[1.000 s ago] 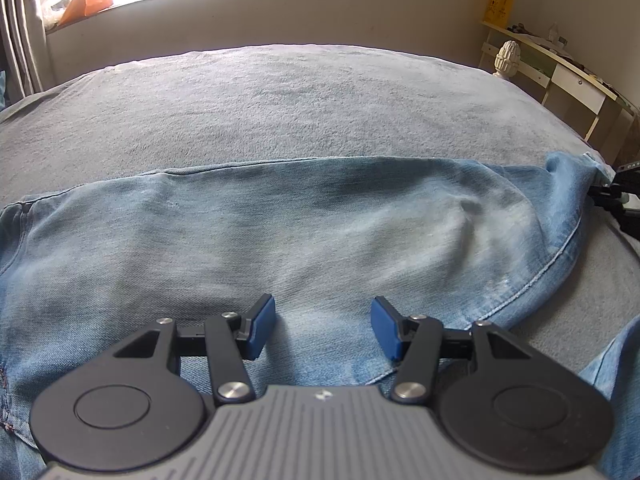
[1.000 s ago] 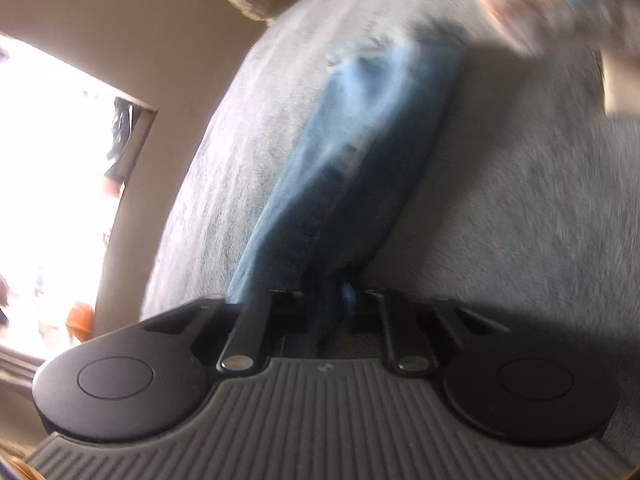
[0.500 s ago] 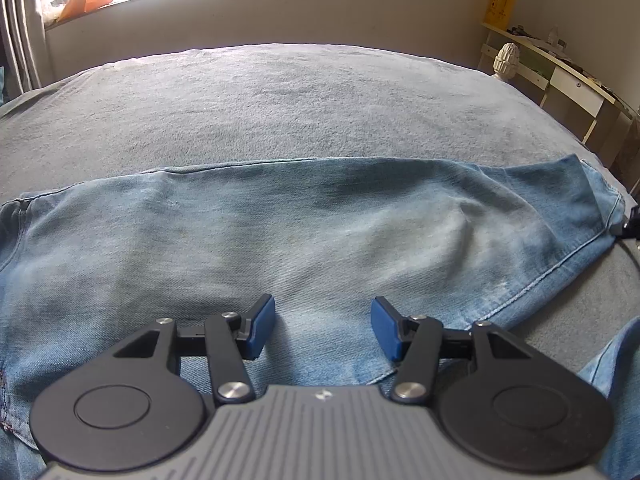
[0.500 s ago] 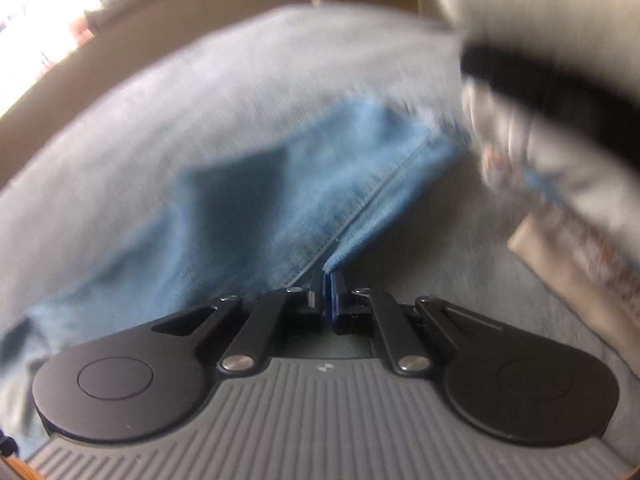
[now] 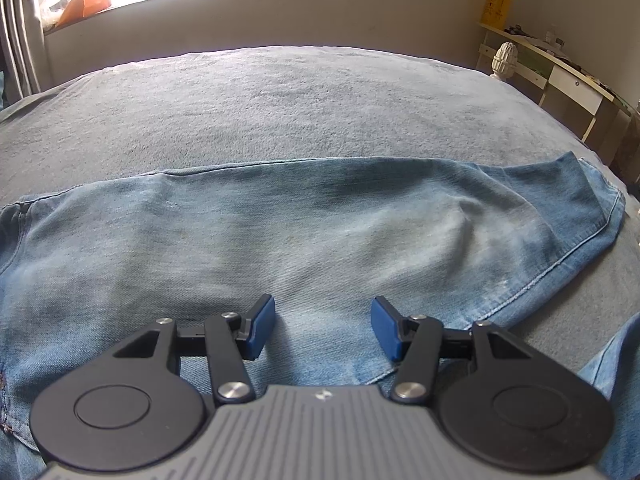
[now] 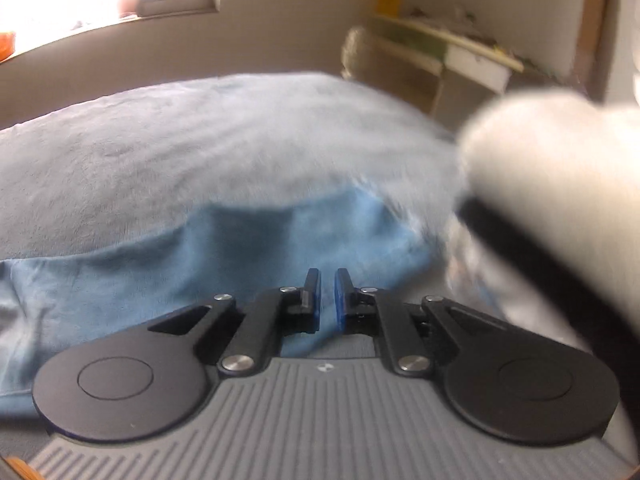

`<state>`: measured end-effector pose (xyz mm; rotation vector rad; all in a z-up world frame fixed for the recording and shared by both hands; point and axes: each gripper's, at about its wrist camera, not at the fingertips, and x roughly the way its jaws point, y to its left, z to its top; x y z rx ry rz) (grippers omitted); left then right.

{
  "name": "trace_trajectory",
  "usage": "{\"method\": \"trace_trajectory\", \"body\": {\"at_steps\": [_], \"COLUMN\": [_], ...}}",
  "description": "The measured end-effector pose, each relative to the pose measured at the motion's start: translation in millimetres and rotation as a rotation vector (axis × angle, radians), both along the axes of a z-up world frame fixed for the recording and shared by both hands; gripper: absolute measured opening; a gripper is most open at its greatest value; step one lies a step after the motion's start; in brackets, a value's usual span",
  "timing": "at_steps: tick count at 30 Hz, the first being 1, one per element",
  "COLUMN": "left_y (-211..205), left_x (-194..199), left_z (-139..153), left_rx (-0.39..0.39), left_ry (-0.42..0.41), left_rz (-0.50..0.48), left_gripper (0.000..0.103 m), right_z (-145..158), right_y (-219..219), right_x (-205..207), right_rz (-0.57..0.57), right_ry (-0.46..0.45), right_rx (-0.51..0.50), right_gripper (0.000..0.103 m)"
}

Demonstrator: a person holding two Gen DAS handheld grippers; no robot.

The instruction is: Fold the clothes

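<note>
1. Left gripper [image 5: 323,328]: fingers spread, gripping nothing; the jeans [image 5: 280,240] lie flat on the grey bedspread [image 5: 280,96], directly beneath and ahead.
2. Right gripper [image 6: 327,296]: jaws opening, only a narrow gap, nothing between them (view blurred); denim lies beyond the tips.
3. Only the right wrist view shows a blurred white-and-black object [image 6: 560,184].

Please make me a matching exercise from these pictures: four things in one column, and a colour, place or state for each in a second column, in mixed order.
Things:
1. jeans
2. blanket
3. left hand-held gripper
4. box

Descriptions:
A. yellow, far right in the background
B. grey, lies under the jeans
C. open, nothing held, above the jeans
D. blue, spread out flat

Pairs: 1-D, 2-B, 3-C, 4-A
</note>
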<state>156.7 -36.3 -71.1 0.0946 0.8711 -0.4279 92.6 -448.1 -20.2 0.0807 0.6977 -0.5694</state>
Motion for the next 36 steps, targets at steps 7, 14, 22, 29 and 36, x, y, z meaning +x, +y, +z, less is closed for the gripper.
{"method": "trace_trajectory", "body": {"at_steps": [7, 14, 22, 29, 36], "left_y": [-1, 0, 2, 2, 3], "left_x": [1, 3, 4, 4, 4], "left_z": [1, 0, -1, 0, 0], "left_rx": [0.004, -0.003, -0.019, -0.028, -0.03], "left_ry": [0.004, 0.007, 0.006, 0.012, 0.012], "left_rz": [0.002, 0.008, 0.004, 0.008, 0.006], "left_gripper": [0.055, 0.057, 0.058, 0.058, 0.058], "right_z": [-12, -4, -37, -46, -62], "right_y": [-60, -70, -95, -77, -56], "right_x": [54, 51, 55, 64, 51], "right_rz": [-0.158, -0.313, -0.494, -0.351, -0.345], "right_ry": [0.034, 0.051, 0.099, 0.147, 0.255], "right_rx": [0.067, 0.379, 0.388, 0.21, -0.005], "right_gripper": [0.008, 0.047, 0.05, 0.005, 0.0]}}
